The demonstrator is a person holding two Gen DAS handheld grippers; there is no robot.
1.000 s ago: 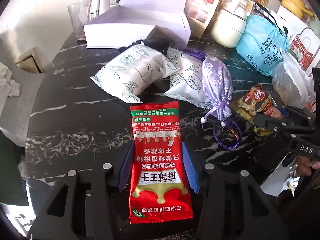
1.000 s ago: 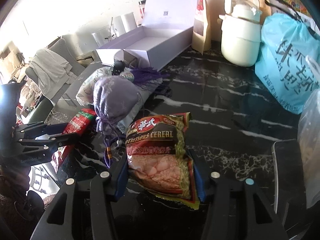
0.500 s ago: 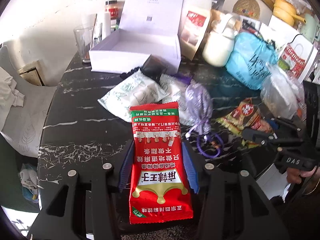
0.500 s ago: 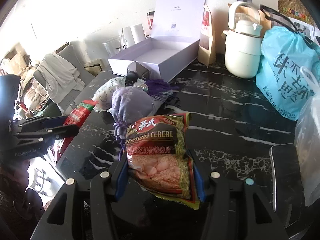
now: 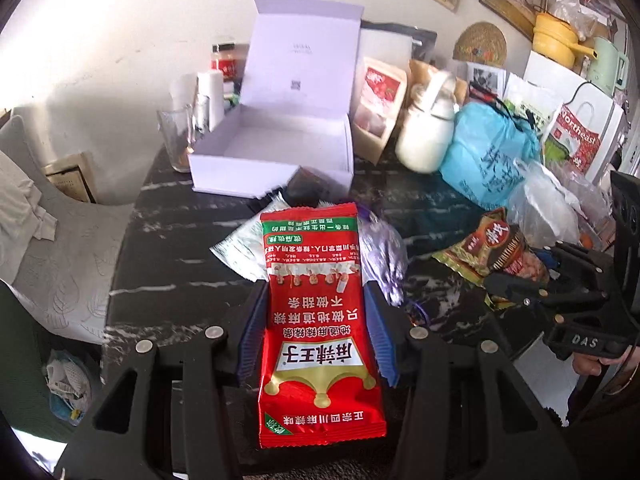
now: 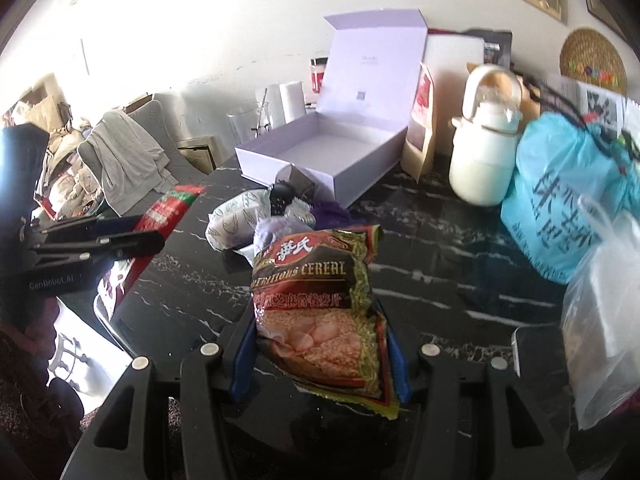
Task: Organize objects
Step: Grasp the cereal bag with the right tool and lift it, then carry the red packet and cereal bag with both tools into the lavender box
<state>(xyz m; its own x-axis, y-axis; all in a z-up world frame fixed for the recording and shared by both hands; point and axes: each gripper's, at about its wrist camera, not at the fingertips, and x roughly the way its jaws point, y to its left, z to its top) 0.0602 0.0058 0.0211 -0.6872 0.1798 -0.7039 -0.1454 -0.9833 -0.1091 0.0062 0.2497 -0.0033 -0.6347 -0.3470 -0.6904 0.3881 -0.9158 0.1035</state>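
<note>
Two packets are held above the black marble table (image 5: 168, 264): at left, the left gripper (image 5: 318, 332) clamps a red snack packet (image 5: 318, 320); at right, the right gripper (image 6: 320, 354) clamps a brown cereal packet (image 6: 320, 296). Beyond both, toward the wall, an open white box (image 6: 320, 152) rests on the table.

the cereal packet (image 6: 320, 304) reads "cereal", a white bag (image 5: 576, 140) "northeast", the right hand-held gripper (image 5: 520, 276) "das".
</note>
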